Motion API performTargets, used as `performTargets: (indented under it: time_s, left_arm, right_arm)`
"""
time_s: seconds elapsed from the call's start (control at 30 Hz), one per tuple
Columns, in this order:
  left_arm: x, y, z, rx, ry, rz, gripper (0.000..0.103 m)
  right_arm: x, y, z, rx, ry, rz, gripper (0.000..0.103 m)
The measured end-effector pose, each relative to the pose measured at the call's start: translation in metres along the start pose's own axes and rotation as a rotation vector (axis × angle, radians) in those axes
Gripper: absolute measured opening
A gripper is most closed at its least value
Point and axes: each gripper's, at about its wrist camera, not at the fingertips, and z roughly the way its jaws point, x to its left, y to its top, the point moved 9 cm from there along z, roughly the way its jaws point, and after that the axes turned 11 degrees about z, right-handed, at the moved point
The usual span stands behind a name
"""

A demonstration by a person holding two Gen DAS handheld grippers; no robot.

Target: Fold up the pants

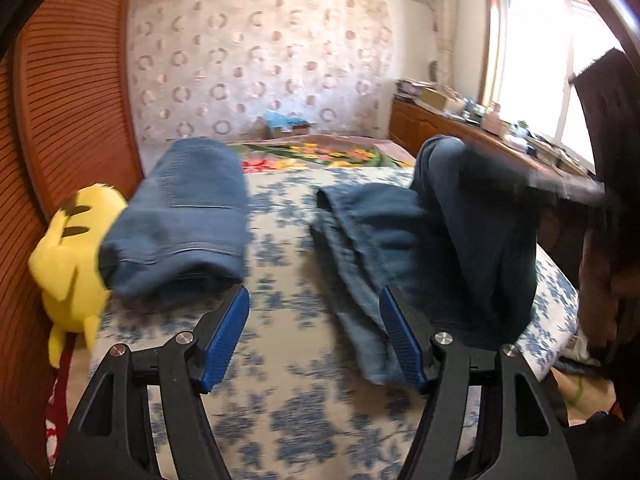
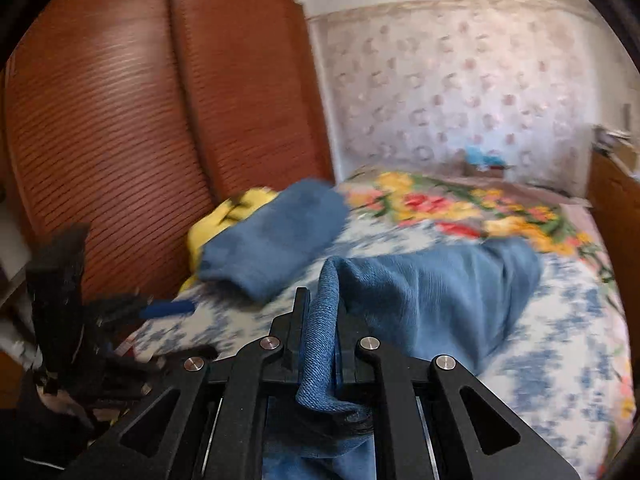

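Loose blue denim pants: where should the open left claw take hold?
Grip the free hem of the loose blue denim pants that trails toward the camera, coming in low over the bed. The right claw already pinches another edge, so the rest hangs lifted and bunched.

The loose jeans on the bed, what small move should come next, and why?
Probably bring the open left gripper to the loose jeans and pinch a second edge. The right gripper is shut on one fold of them, and the rest lies bunched on the bed.
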Motion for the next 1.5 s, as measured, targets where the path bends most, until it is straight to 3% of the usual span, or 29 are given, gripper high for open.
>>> performTargets:
  time_s: [0.17, 0.33, 0.47, 0.63, 0.7, 0.9, 1.13, 1.27, 1.4, 1.5]
  left_arm:
    - [0.029, -0.003, -0.001, -0.006, 0.032, -0.046, 0.069]
    - [0.035, 0.003, 0.007, -0.016, 0.026, -0.060, 0.069]
    - [0.027, 0.014, 0.016, -0.019, -0.003, -0.057, 0.069]
    - [0.003, 0.031, 0.021, -0.034, -0.039, -0.025, 0.069]
    - [-0.008, 0.037, 0.022, -0.039, -0.050, -0.007, 0.069]
    - [-0.039, 0.042, 0.028, -0.036, -0.107, 0.042, 0.069]
    - [-0.055, 0.020, 0.048, 0.039, -0.147, 0.042, 0.068]
    - [-0.062, 0.006, 0.054, 0.071, -0.214, 0.025, 0.053]
    - [-0.073, -0.003, 0.056, 0.089, -0.260, 0.040, 0.026]
    - [-0.080, -0.004, 0.050, 0.078, -0.261, 0.066, 0.020]
  right_arm:
    - [0.026, -0.043, 0.029, 0.135, 0.090, -0.016, 0.009]
    - [0.014, -0.066, 0.041, 0.190, 0.057, -0.010, 0.010]
    - [0.010, -0.061, 0.030, 0.178, 0.047, 0.011, 0.018]
    - [0.011, -0.060, -0.008, 0.143, 0.021, 0.006, 0.042]
    - [0.012, -0.060, -0.027, 0.120, 0.014, 0.001, 0.045]
    - [-0.023, -0.059, -0.088, 0.034, -0.058, 0.022, 0.045]
    - [-0.068, -0.029, -0.082, -0.008, -0.178, 0.022, 0.046]
    - [-0.081, -0.003, -0.049, 0.015, -0.176, 0.051, 0.046]
    - [-0.089, 0.028, -0.004, 0.030, -0.151, 0.087, 0.046]
    - [-0.088, 0.043, 0.022, 0.062, -0.107, 0.095, 0.051]
